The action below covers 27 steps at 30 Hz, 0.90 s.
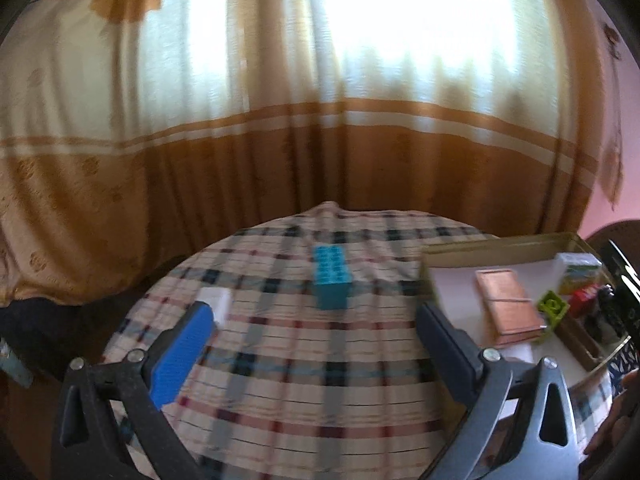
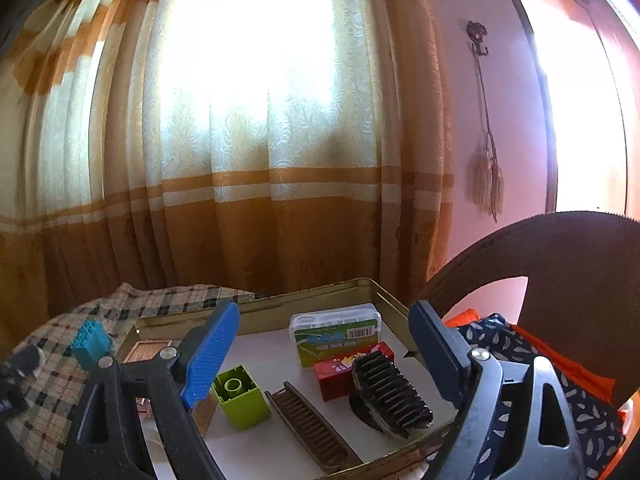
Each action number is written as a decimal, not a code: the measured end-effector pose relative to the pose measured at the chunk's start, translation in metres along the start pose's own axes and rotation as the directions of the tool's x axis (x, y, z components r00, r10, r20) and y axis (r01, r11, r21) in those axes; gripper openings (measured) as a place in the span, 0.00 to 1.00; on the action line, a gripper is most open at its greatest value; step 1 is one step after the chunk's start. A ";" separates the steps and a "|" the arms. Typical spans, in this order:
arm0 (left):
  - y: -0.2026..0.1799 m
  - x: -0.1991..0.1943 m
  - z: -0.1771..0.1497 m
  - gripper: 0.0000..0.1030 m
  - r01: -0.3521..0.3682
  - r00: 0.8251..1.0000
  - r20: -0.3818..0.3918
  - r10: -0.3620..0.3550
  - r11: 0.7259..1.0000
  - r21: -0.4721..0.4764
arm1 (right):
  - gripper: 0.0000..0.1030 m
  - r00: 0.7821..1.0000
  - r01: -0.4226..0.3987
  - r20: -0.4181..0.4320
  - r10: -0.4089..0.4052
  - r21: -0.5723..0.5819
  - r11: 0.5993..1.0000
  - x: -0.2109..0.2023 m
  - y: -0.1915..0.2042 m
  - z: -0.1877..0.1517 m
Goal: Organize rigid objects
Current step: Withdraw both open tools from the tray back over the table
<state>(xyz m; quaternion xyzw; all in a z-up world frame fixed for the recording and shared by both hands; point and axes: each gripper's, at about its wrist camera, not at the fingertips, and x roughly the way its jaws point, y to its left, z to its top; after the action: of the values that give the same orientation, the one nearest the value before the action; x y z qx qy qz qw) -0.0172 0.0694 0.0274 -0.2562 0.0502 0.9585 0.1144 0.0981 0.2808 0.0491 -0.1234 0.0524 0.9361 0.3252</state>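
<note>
A teal studded block (image 1: 331,280) stands on the plaid tablecloth (image 1: 304,380), ahead of my left gripper (image 1: 316,320), whose jaws stand wide open and empty. A small white box (image 1: 218,302) lies by the left finger. To the right sits a gold tin tray (image 2: 320,300). It holds a brown book (image 1: 508,306), a green block (image 2: 239,396), a brown comb (image 2: 310,426), a black hair clip (image 2: 390,390), a red box (image 2: 344,366) and a green-and-white box (image 2: 338,332). My right gripper (image 2: 320,338) hovers open over the tray, nothing between its fingers.
An orange and cream curtain (image 1: 280,140) hangs behind the round table. A dark chair back (image 2: 560,264) with patterned cloth (image 2: 580,400) stands right of the tray. The teal block (image 2: 91,342) also shows left of the tray in the right wrist view.
</note>
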 end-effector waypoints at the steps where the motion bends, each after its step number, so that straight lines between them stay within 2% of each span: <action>1: 0.007 0.001 0.000 1.00 -0.012 1.000 0.001 0.012 1.000 -0.007 | 0.86 1.000 0.002 0.002 -0.002 -0.010 1.000 -0.001 0.003 0.000; 5: 0.029 0.007 -0.002 1.00 -0.056 0.998 0.001 0.056 0.998 -0.019 | 0.86 0.998 -0.047 0.041 0.044 0.069 0.997 -0.021 0.008 -0.002; 8: 0.045 0.013 -0.004 0.99 -0.077 0.997 -0.010 0.077 0.996 -0.040 | 0.86 0.995 -0.085 0.060 0.079 0.107 0.991 -0.032 0.026 -0.004; 17: 0.081 0.023 -0.012 0.99 -0.148 0.989 -0.009 0.148 0.986 -0.073 | 0.86 0.969 -0.232 0.084 0.232 -0.001 0.973 -0.051 0.104 -0.007; 27: 0.098 0.030 -0.014 0.99 -0.159 0.987 -0.021 0.157 0.981 -0.115 | 0.87 0.948 -0.308 0.059 0.313 -0.081 0.948 -0.058 0.147 -0.019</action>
<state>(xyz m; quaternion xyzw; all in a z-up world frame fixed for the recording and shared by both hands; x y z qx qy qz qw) -0.0601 -0.0217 0.0038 -0.2636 0.0150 0.9643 0.0226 0.0545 0.1274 0.0488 -0.0914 0.0264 0.9807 0.1709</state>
